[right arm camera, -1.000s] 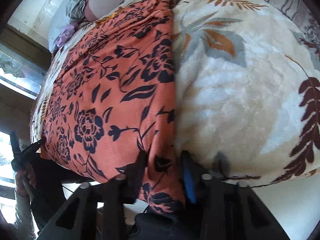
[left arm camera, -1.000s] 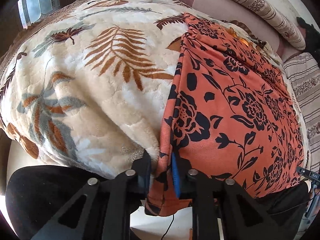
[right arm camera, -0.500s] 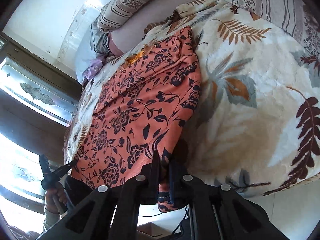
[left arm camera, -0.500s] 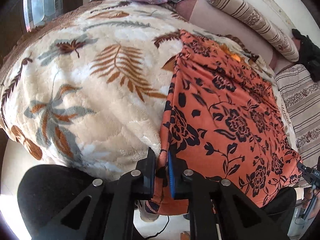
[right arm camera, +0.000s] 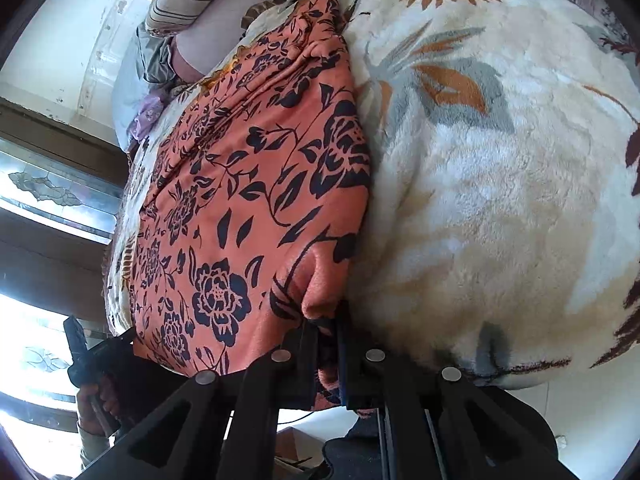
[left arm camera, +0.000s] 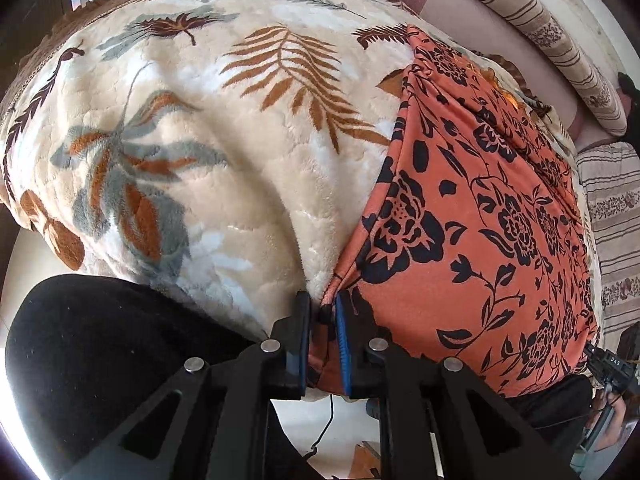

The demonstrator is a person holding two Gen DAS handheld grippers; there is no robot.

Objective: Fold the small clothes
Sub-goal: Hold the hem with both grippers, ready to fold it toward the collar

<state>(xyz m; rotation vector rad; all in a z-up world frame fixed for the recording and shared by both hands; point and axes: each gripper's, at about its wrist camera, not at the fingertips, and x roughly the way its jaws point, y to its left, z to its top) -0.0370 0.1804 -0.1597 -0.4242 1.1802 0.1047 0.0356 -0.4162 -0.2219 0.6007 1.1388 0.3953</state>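
Note:
An orange garment with black flowers lies spread on a cream plush blanket, reaching from the bed's near edge toward the pillows. My left gripper is shut on the garment's near left corner, orange cloth pinched between its blue pads. In the right wrist view the same garment fills the left half, and my right gripper is shut on its near right corner, where the cloth bunches into a fold. The other gripper, held by a hand, shows at the garment's far corner.
Striped bolster pillows and a purple and grey cloth heap lie at the bed's head. A striped sheet runs along the right side. Pale floor with a cable shows below the bed edge. A window stands at left.
The right gripper has closed onto the garment's corner and pulled it into a bunch. The left gripper stayed clamped on its corner and shifted slightly along the bed edge.

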